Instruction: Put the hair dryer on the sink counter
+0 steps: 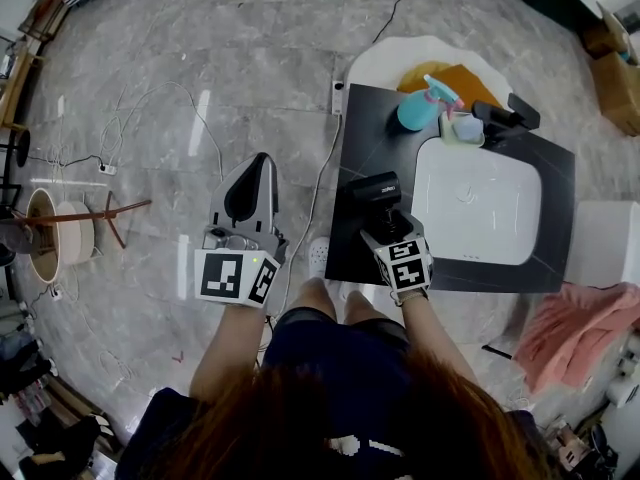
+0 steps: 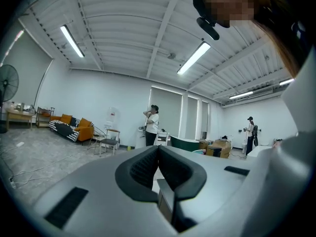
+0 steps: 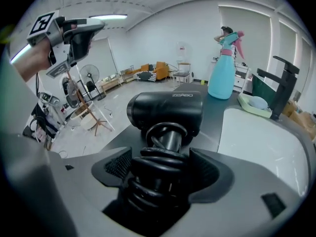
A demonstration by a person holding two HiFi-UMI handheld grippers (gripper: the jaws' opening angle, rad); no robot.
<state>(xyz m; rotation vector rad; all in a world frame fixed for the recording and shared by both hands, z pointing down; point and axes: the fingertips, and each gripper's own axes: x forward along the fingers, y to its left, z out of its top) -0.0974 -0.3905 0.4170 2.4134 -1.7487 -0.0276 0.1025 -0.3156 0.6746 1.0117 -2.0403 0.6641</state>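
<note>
Claw on the right [image 3: 160,166] is wide open, and its pads press on nothing. Between them is the handle of the hair dryer [image 3: 165,110], with the black cord wound round it. The hair dryer lies on the dark desk [image 1: 365,133], just beside the white sink [image 1: 478,203]. It looks hard, smooth and heavy at the head, so the corded handle is the best place to hold. The left claw [image 2: 158,149] is closed and empty.

A grey marble floor [image 1: 160,48], white walls [image 2: 98,102], ceiling strip lights [image 2: 194,58], an orange sofa [image 2: 81,129] and a standing fan [image 2: 7,83].
</note>
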